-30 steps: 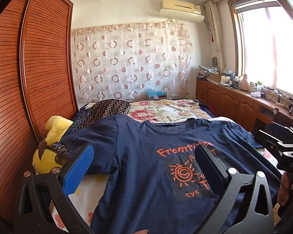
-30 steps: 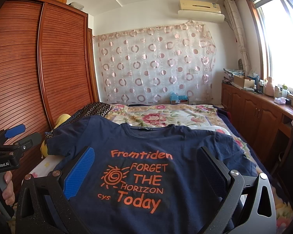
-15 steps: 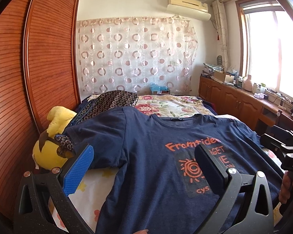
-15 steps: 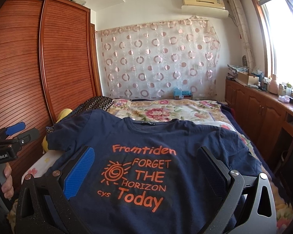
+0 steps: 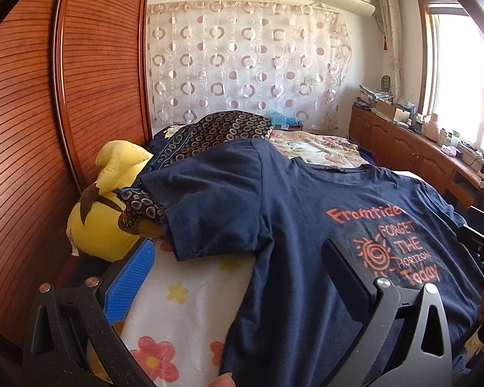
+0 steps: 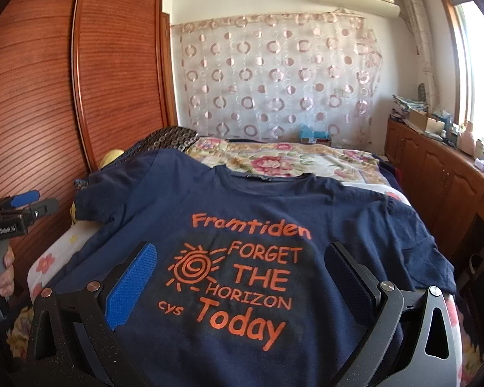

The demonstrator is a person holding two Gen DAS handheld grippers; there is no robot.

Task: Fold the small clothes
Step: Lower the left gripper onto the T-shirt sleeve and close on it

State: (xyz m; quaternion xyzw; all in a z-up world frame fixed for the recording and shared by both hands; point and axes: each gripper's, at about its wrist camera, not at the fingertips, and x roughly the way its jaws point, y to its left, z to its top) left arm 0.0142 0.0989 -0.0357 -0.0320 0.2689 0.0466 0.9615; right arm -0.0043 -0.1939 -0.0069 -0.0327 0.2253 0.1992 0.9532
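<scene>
Lying flat and face up across the bed (image 6: 355, 167), the navy T-shirt (image 6: 248, 213) spreads toward both side edges. Your right gripper (image 6: 238, 277) has its jaws wide over the orange print, holding nothing. Your left gripper (image 5: 238, 277) also stands wide and empty, straddling the shirt's left side below its sleeve.

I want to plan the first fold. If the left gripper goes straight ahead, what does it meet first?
Most likely the T-shirt, near its left sleeve, which lies between the open fingers of the left gripper. Depth is unclear.
</scene>
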